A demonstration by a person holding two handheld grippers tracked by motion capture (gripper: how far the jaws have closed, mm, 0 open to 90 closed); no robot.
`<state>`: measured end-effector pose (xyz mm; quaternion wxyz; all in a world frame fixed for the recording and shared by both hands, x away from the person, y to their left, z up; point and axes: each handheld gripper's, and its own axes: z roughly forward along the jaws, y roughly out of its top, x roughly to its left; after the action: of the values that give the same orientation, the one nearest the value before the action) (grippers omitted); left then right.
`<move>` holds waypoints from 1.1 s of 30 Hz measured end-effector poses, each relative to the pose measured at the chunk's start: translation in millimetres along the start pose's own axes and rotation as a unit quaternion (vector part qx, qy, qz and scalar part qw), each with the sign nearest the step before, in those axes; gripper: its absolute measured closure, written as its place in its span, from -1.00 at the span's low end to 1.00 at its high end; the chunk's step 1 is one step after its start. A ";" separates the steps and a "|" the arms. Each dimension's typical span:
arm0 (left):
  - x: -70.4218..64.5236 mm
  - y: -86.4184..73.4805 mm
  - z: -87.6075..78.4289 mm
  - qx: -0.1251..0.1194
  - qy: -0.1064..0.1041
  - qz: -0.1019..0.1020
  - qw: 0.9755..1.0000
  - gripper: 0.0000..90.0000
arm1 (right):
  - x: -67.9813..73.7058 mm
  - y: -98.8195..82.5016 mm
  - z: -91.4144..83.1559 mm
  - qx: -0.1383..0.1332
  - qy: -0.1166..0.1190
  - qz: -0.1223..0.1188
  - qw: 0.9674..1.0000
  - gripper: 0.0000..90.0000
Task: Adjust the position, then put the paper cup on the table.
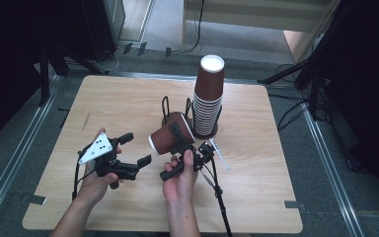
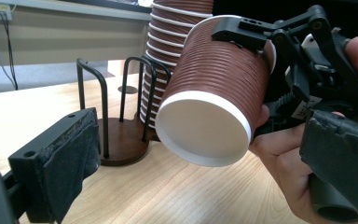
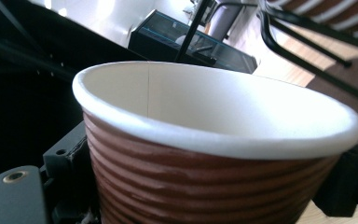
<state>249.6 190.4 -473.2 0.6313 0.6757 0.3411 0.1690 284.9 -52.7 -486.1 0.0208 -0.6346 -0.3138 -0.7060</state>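
Hiding its own jaws, probably, right claw [image 1: 177,140] clamps the cup [image 1: 170,136]

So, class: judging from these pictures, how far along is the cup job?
Done: one ribbed brown paper cup is off the tall upside-down cup stack. In hand: the right gripper clamps it, tilted, above the table. Left: placing it; the open left gripper holds nothing.

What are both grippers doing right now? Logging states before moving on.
Left gripper: open, holding nothing.
Right gripper: shut on the brown paper cup, tilted above the table.
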 end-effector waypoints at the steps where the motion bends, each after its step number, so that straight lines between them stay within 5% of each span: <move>1: 0.2 0.0 -0.1 0.001 0.000 0.000 1.000 -1.00 | 0.0 0.3 -0.3 -0.002 0.003 -0.011 1.000 -0.72; 7: 2.8 -0.4 -1.0 0.007 0.004 0.002 1.000 -1.00 | 4.0 5.8 -6.1 -0.002 -0.003 -0.086 0.996 -0.73; 25: 16.2 -8.5 -6.5 0.034 0.035 -0.004 0.999 -1.00 | 11.7 13.5 -16.8 -0.018 0.004 -0.188 0.982 -0.75; 33: 24.4 -16.2 -7.4 0.054 0.056 0.001 0.997 -1.00 | 12.3 18.1 -20.6 -0.044 -0.009 -0.257 0.965 -0.74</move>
<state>258.0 211.9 -492.8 0.5736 0.6984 0.3842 0.1886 272.0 -72.3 -467.3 -0.1921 -0.5388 -0.4354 -0.6951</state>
